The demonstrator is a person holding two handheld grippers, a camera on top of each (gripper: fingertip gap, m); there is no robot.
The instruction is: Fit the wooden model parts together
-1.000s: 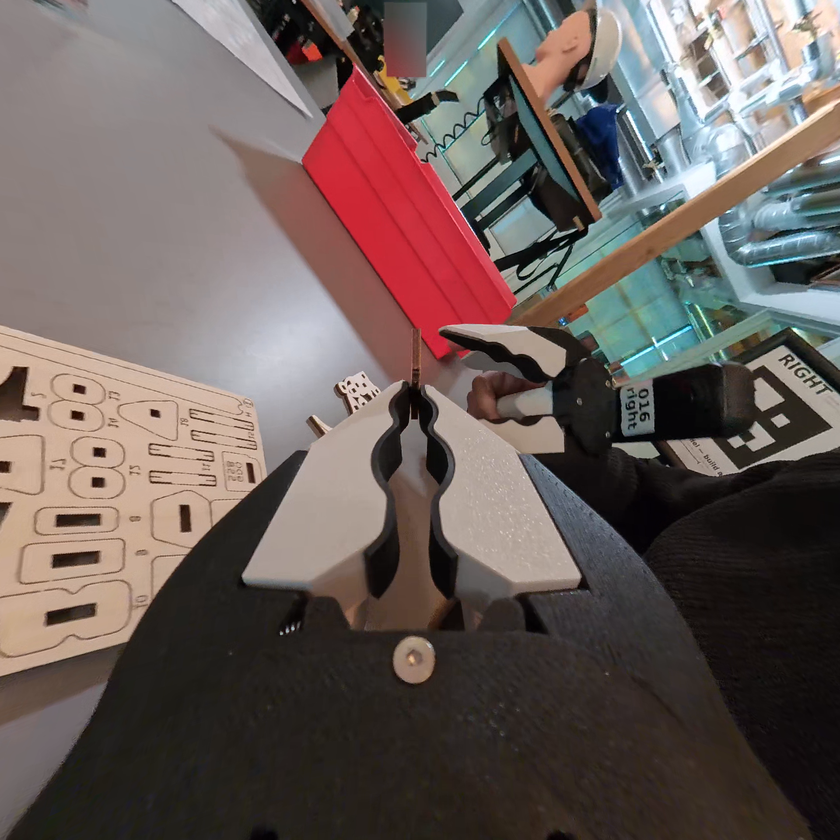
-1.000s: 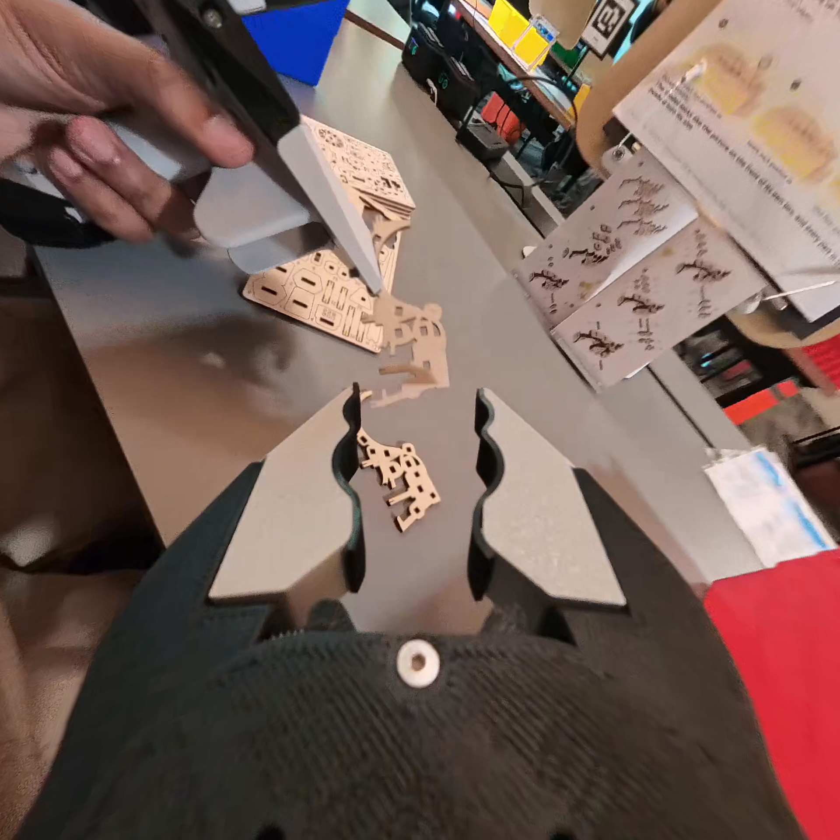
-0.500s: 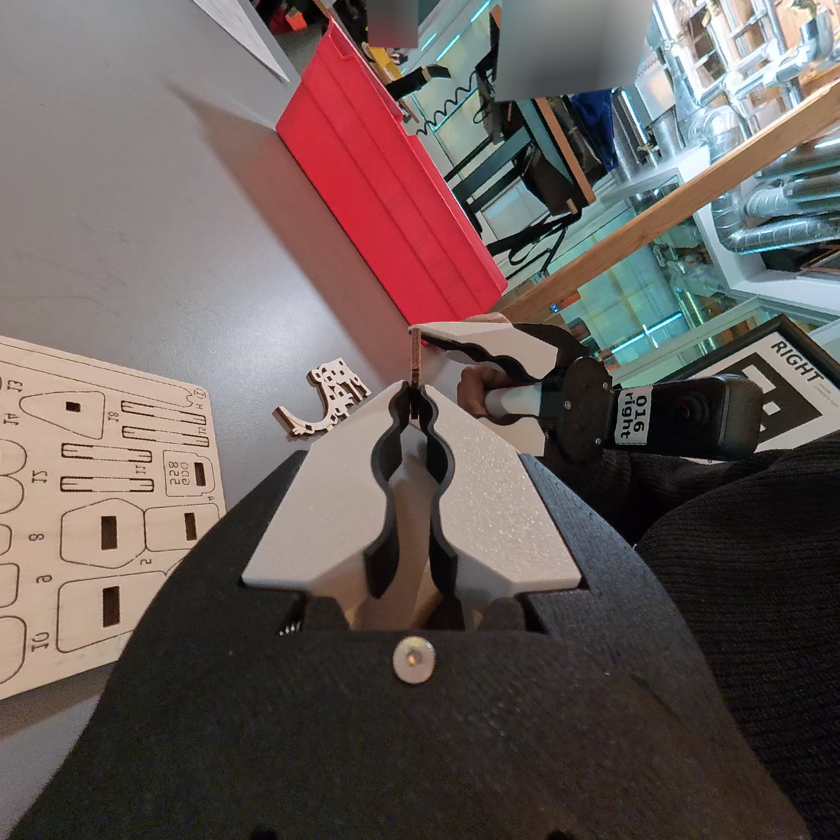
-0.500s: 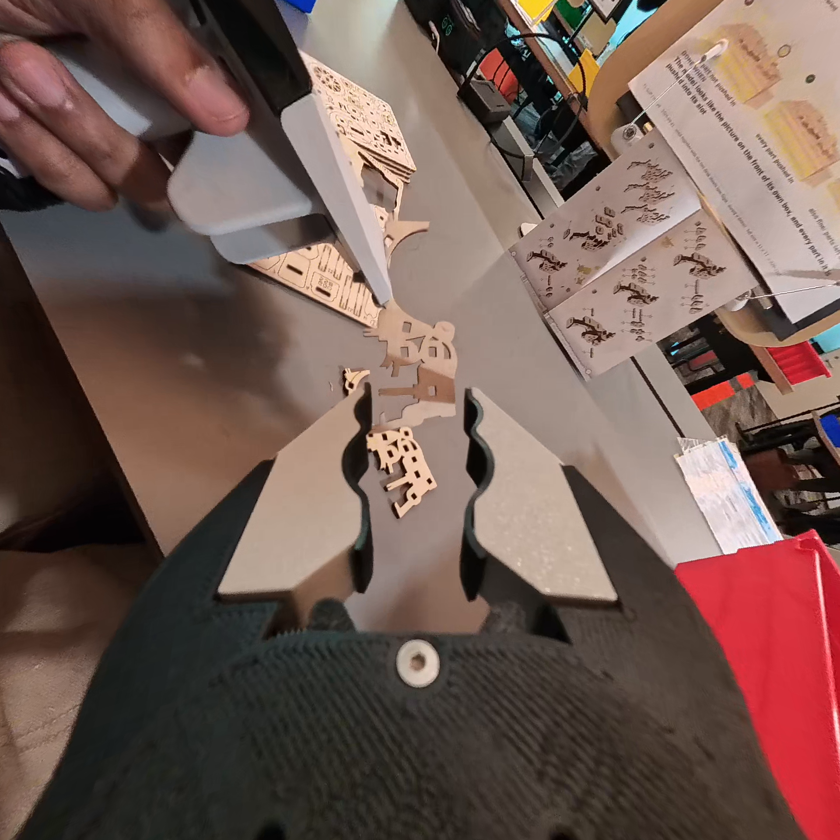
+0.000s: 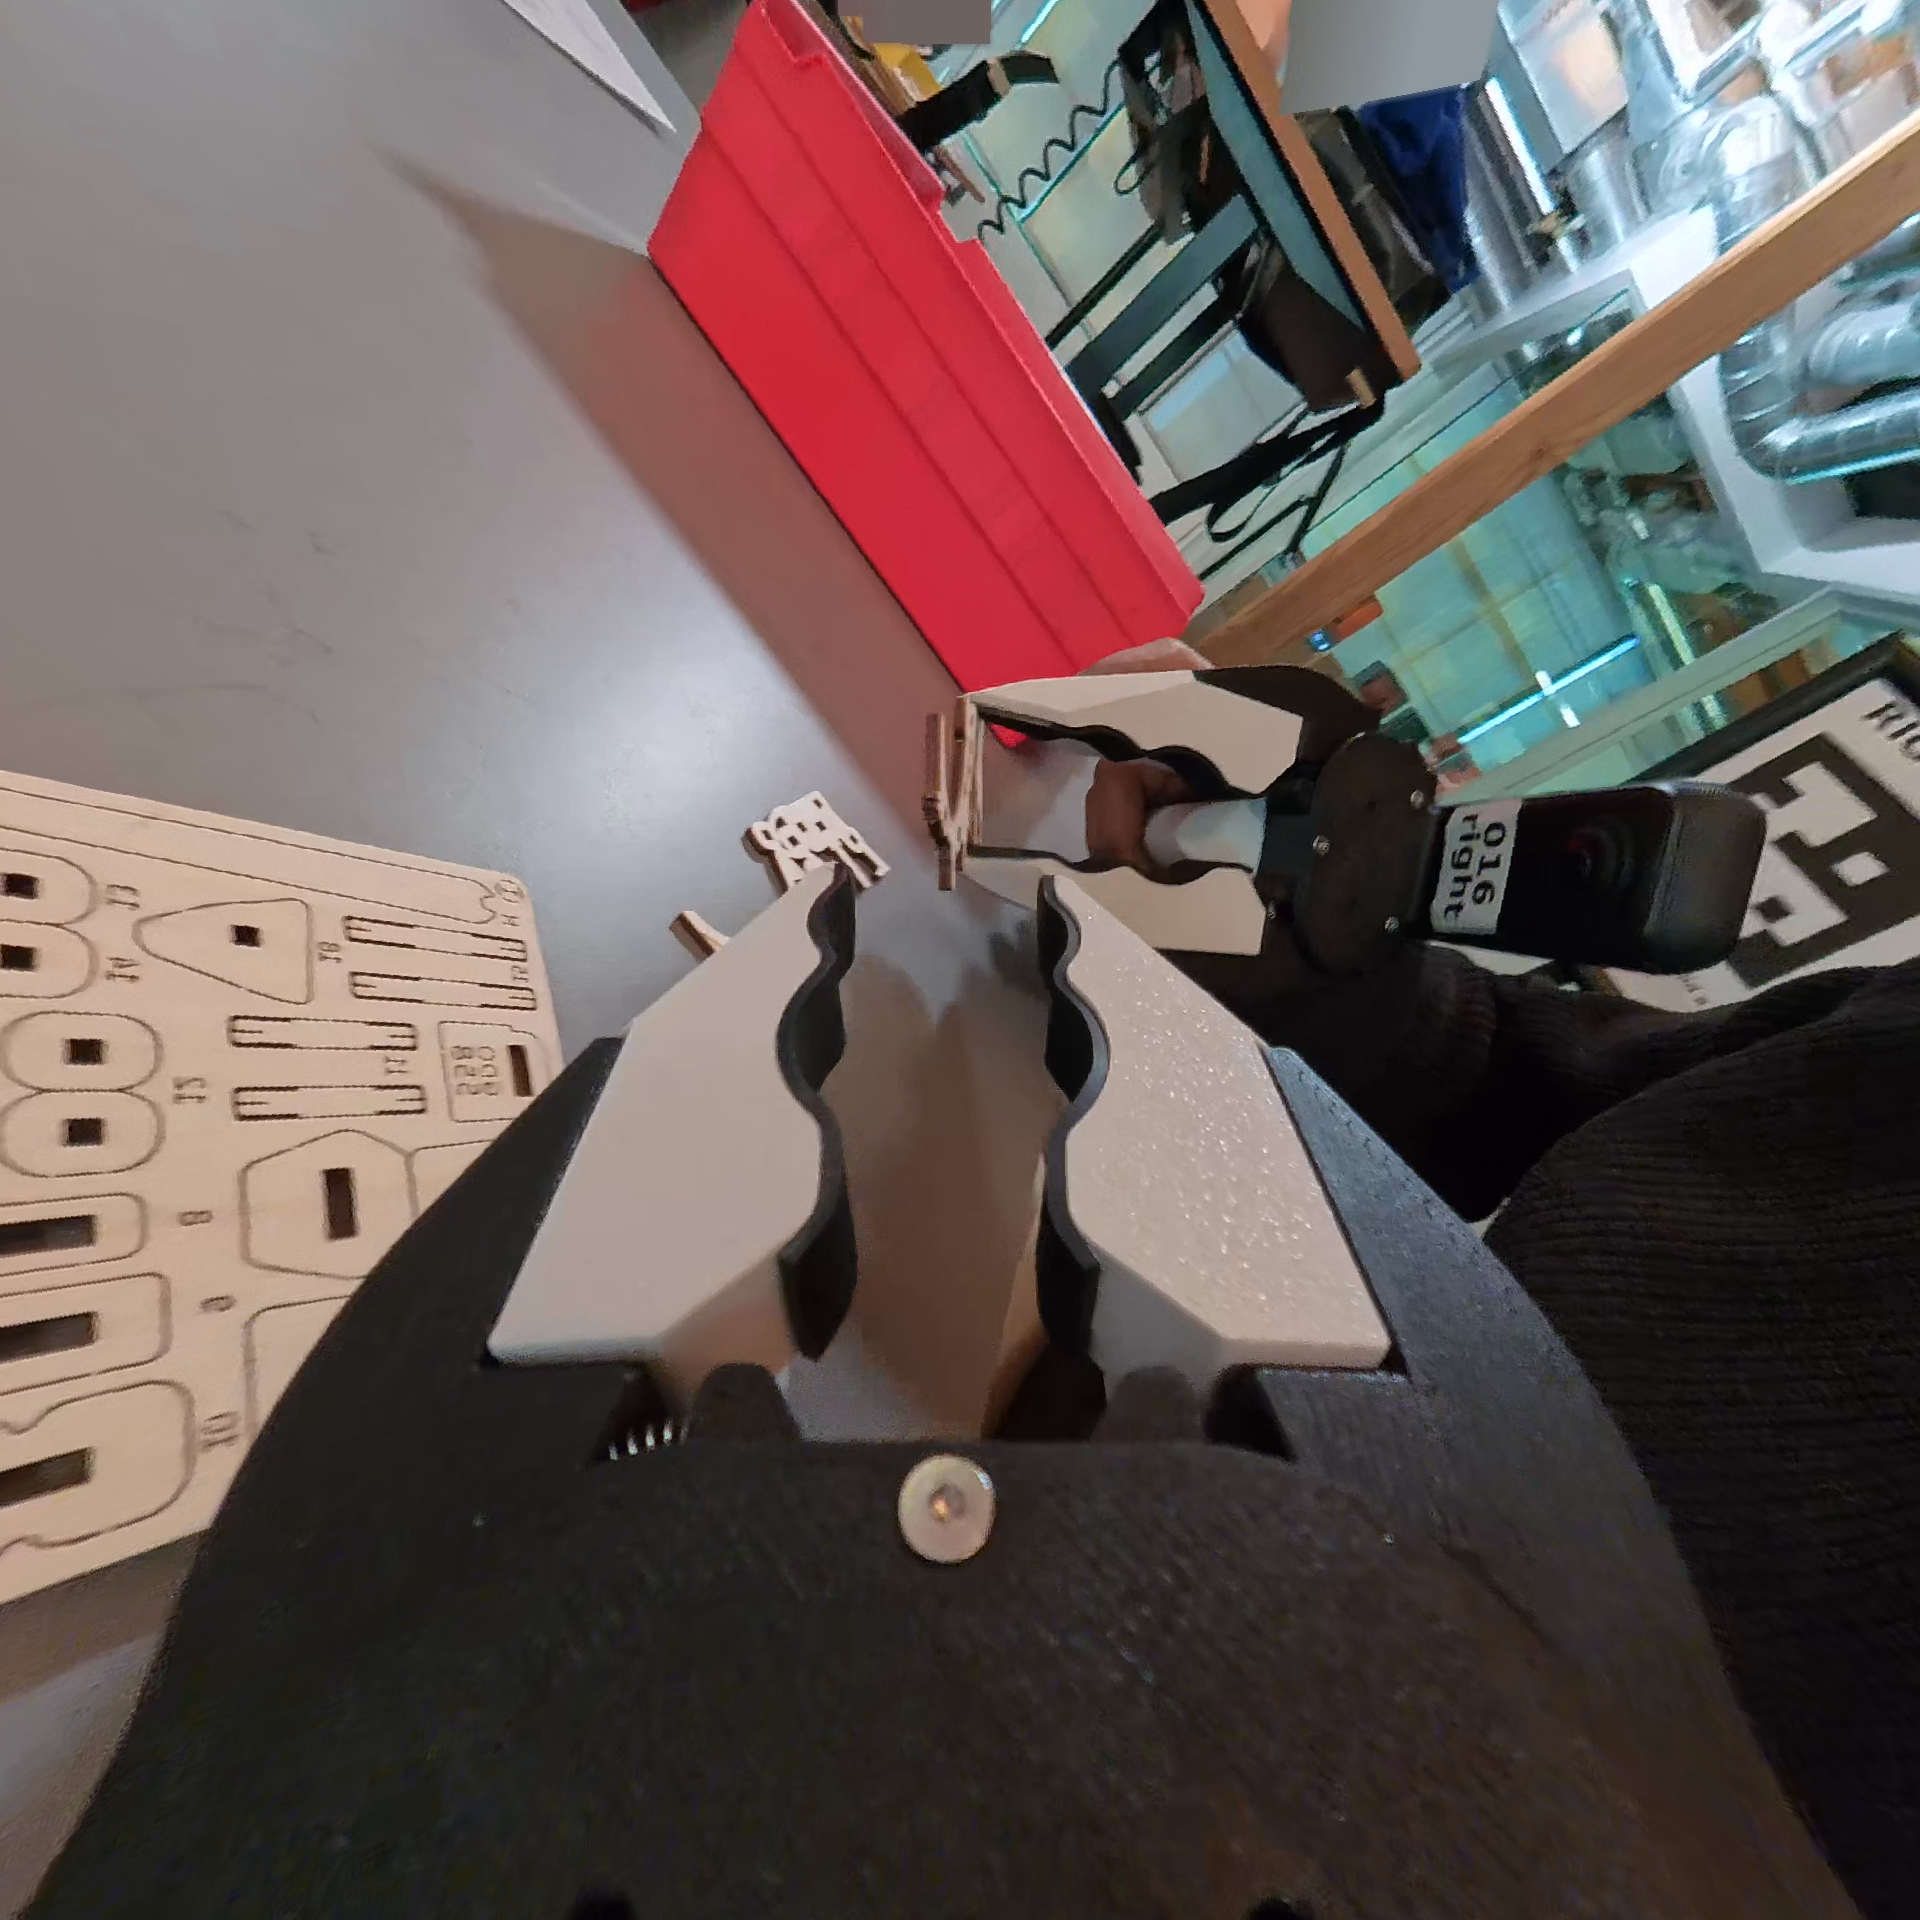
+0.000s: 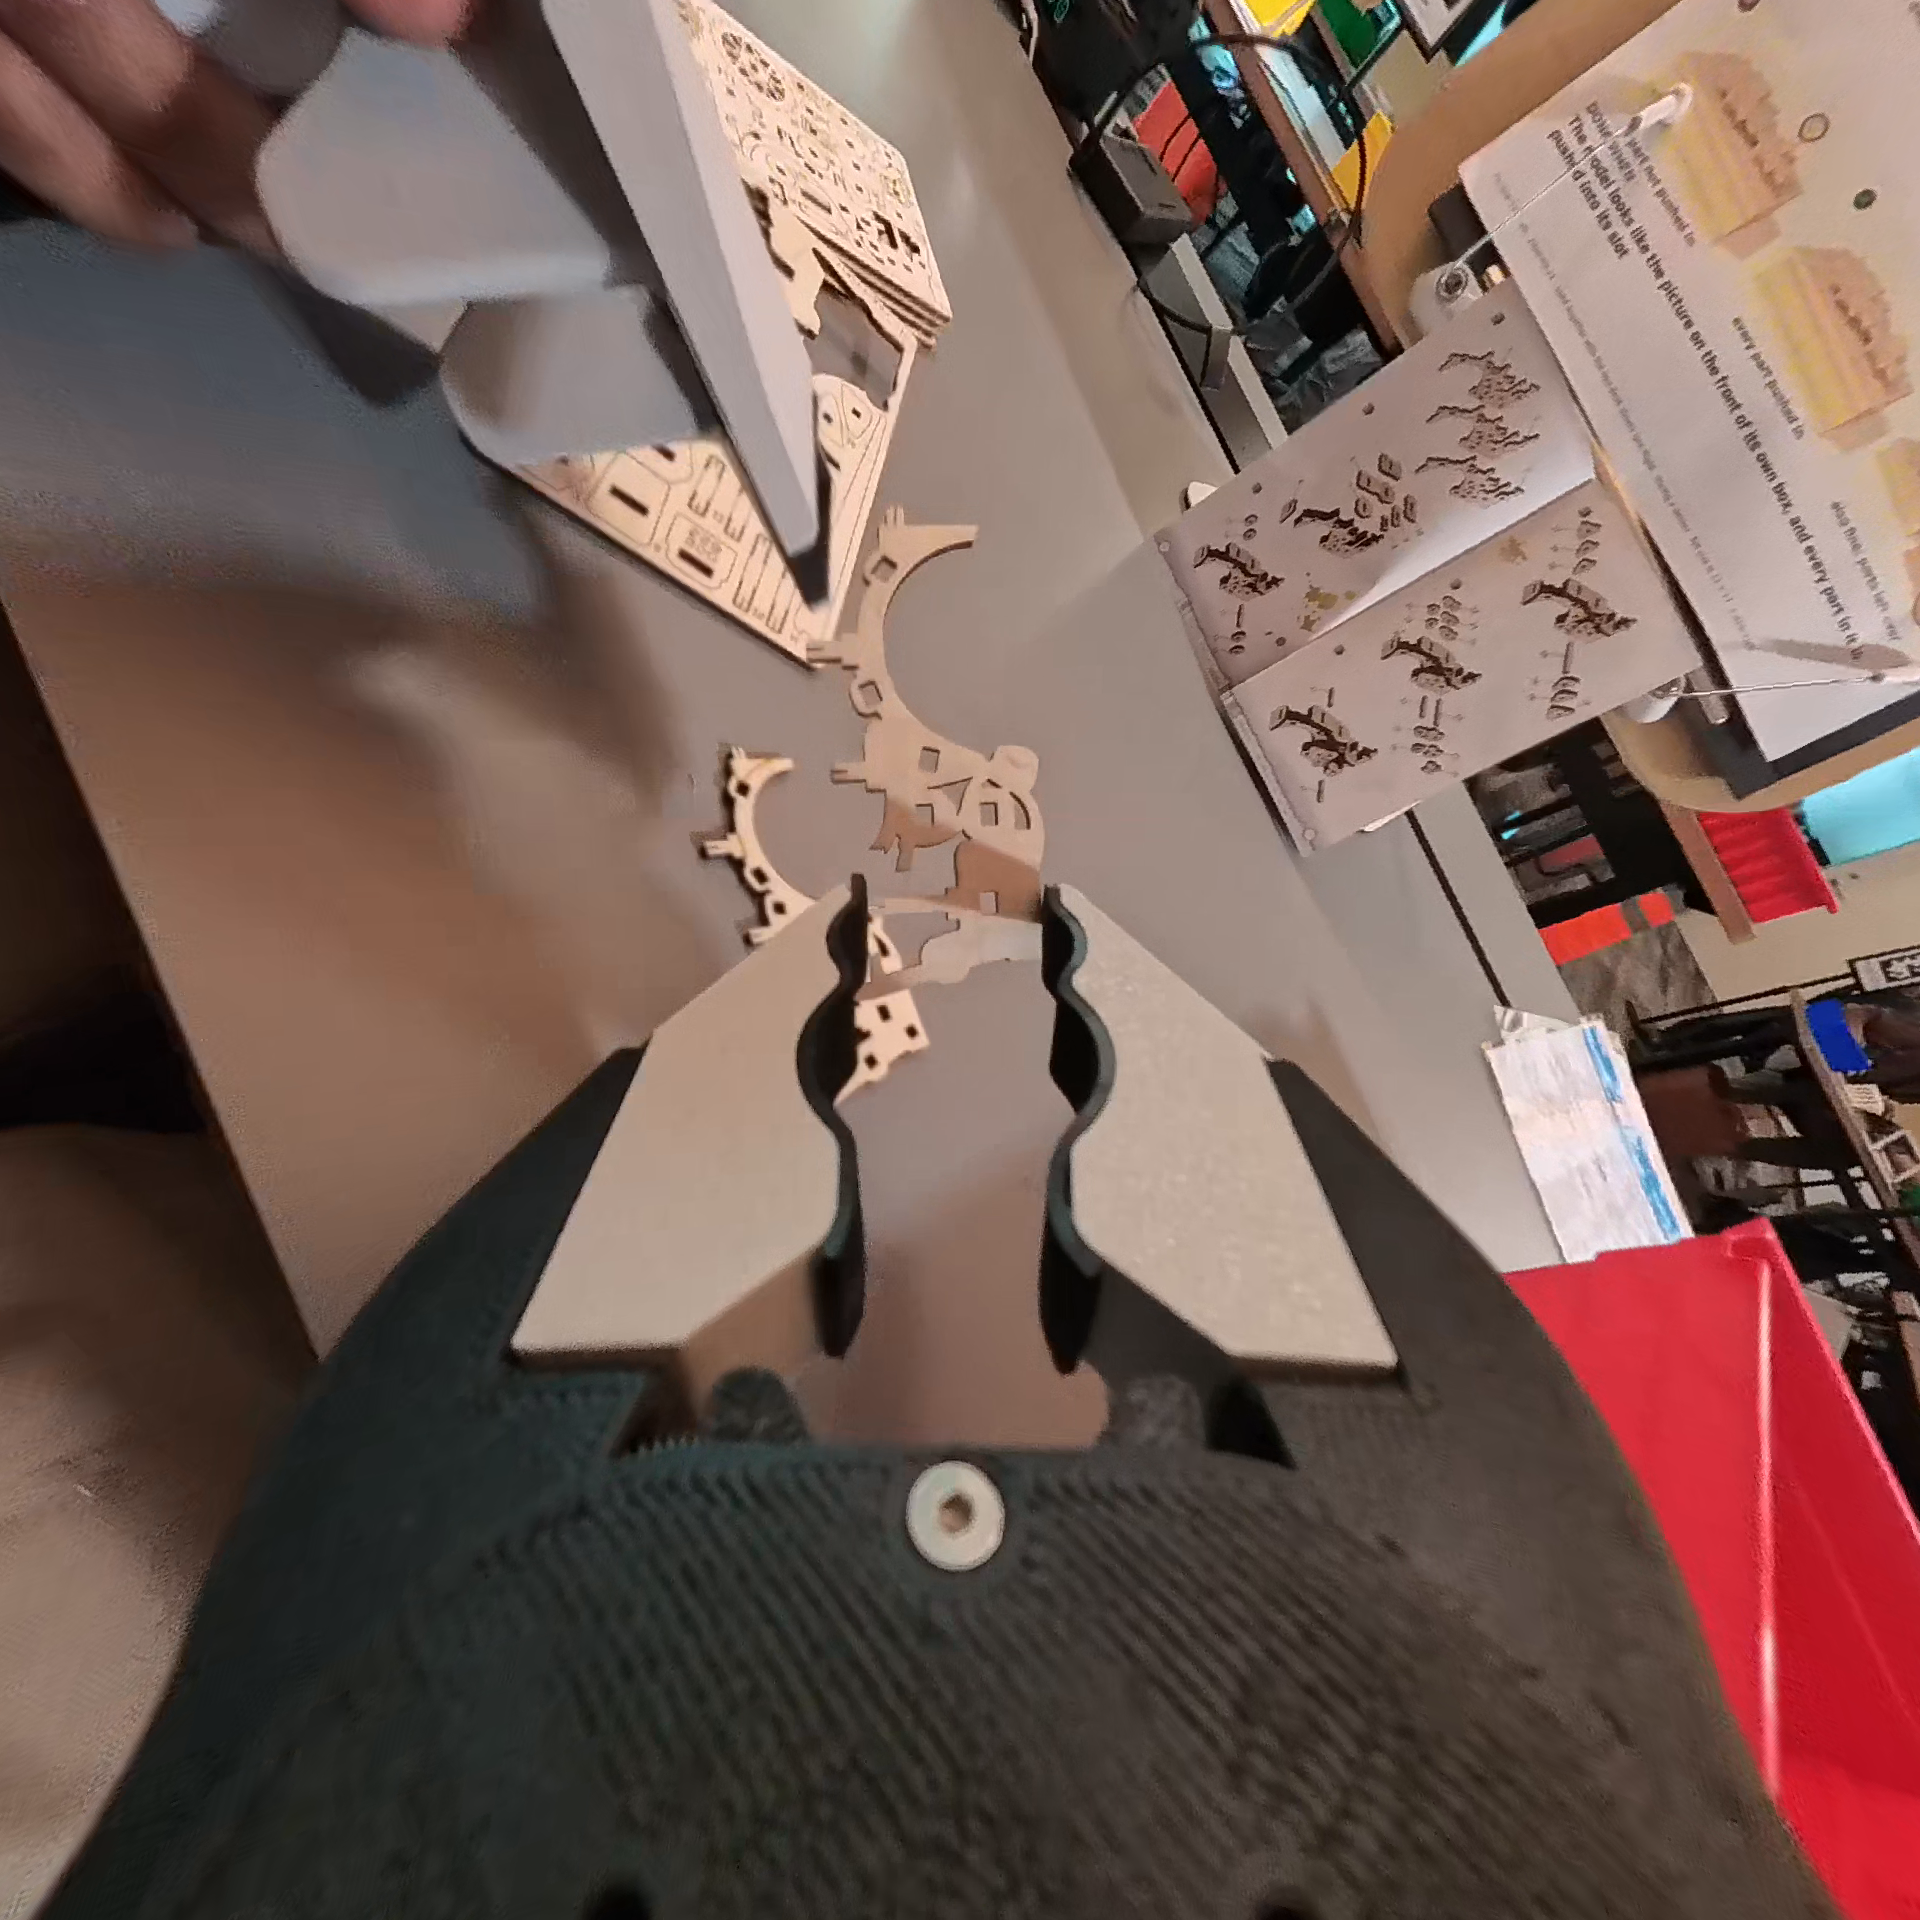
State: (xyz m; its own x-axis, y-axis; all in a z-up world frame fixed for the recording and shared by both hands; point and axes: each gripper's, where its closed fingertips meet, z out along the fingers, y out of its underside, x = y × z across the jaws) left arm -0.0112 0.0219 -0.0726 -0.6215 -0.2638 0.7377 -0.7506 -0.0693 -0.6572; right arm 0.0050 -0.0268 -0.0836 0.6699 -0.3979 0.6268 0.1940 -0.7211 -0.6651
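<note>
Left wrist view: left gripper point(image 5: 945, 914) had released and spread; right gripper point(image 5: 971, 790) now pinched the wooden part point(image 5: 951, 800).

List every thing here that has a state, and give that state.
left gripper: open, empty.
right gripper: shut on the large curved part.
large curved part: held between the right gripper's tips.
small arched part: loose, flat on the table.
spotted part: loose, flat on the table.
part sheet: lying flat, visible pieces still in it.
instruction booklet: open.
</note>
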